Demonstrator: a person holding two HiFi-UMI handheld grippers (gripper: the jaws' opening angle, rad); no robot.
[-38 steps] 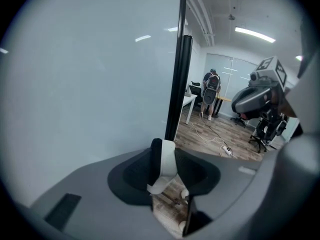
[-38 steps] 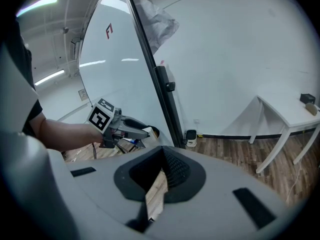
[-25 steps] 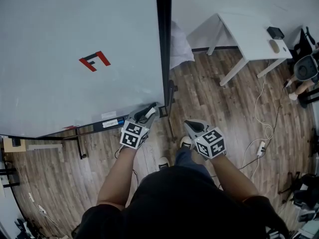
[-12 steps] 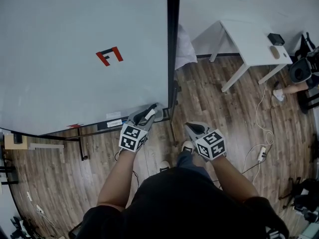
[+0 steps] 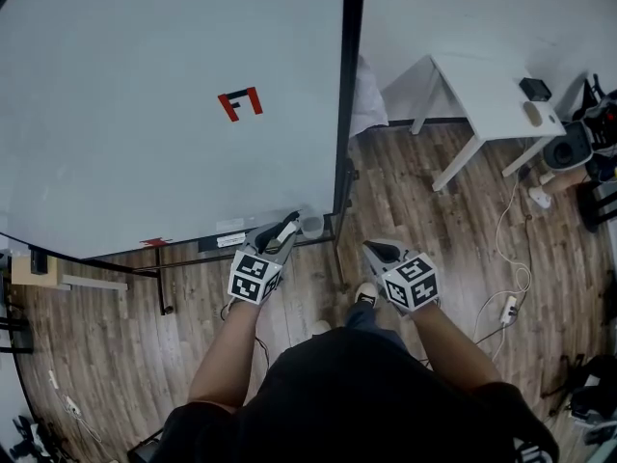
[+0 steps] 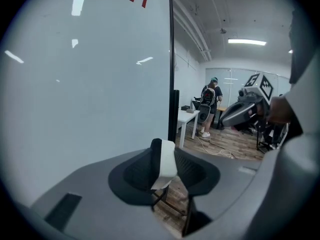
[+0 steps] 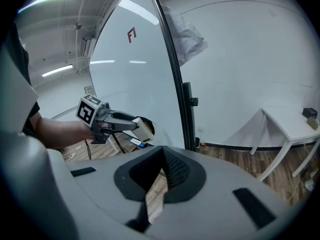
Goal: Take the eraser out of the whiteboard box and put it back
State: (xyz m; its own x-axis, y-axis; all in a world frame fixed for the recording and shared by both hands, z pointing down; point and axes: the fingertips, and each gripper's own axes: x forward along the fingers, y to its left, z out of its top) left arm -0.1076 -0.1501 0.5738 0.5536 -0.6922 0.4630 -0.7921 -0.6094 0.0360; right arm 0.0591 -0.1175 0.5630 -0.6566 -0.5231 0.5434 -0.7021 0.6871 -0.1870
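White-and-black eraser (image 6: 164,160) pinched in left gripper (image 5: 286,229) jaws, near whiteboard (image 5: 145,133) lower corner, right gripper (image 5: 372,250) jaws pressed together, empty

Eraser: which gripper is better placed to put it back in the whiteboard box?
Left. The left gripper has the eraser clamped between its fingers and sits close to the whiteboard box at the board's lower corner. The right gripper is shut on nothing, over the floor, farther away.
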